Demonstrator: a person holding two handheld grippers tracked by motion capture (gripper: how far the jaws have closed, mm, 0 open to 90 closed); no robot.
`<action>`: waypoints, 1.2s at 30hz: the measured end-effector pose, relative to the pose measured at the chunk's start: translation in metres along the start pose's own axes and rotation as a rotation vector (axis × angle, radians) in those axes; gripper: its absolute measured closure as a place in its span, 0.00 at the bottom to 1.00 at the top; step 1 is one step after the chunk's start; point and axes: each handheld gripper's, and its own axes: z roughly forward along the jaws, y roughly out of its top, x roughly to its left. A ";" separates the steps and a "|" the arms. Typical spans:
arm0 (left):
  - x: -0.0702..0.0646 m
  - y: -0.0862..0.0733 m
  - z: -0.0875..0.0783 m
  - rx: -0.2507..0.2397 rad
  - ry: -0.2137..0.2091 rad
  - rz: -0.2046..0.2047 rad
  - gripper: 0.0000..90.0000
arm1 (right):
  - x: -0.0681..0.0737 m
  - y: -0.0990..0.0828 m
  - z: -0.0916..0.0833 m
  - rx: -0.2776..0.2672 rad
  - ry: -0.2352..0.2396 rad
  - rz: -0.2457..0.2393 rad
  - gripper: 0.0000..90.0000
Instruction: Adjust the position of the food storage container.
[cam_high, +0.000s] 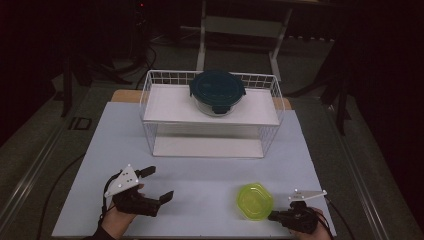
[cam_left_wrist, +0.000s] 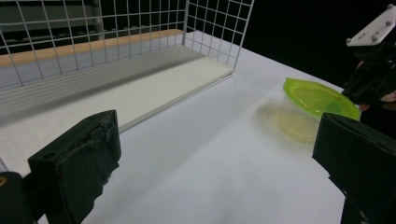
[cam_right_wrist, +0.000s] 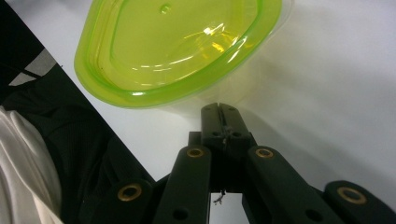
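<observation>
A small clear container with a lime-green lid (cam_high: 255, 201) sits on the white table at the front right. My right gripper (cam_high: 273, 216) lies just to its right, jaws pressed together with nothing between them. In the right gripper view the shut tips (cam_right_wrist: 219, 116) sit right under the green lid's (cam_right_wrist: 177, 46) rim, and I cannot tell whether they touch it. My left gripper (cam_high: 159, 183) rests at the front left with its jaws wide apart and empty. In the left gripper view the green container (cam_left_wrist: 317, 100) lies ahead to the right, between the pads (cam_left_wrist: 79, 163).
A white wire rack (cam_high: 150, 100) with two shelves stands at the table's back middle. A round glass container with a dark teal lid (cam_high: 217, 90) sits on its upper shelf. The lower shelf (cam_left_wrist: 140, 93) is bare. The table edge (cam_high: 190, 235) runs close to both hands.
</observation>
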 end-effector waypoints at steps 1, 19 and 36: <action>0.000 0.000 0.000 0.000 0.000 0.001 0.01 | 0.001 0.002 0.002 0.001 0.001 -0.005 1.00; 0.000 0.000 0.001 0.003 0.003 0.003 0.01 | 0.011 0.014 0.015 0.030 0.021 -0.041 1.00; 0.001 0.000 -0.001 -0.001 0.004 0.003 0.01 | 0.025 0.042 0.042 0.067 0.070 -0.100 1.00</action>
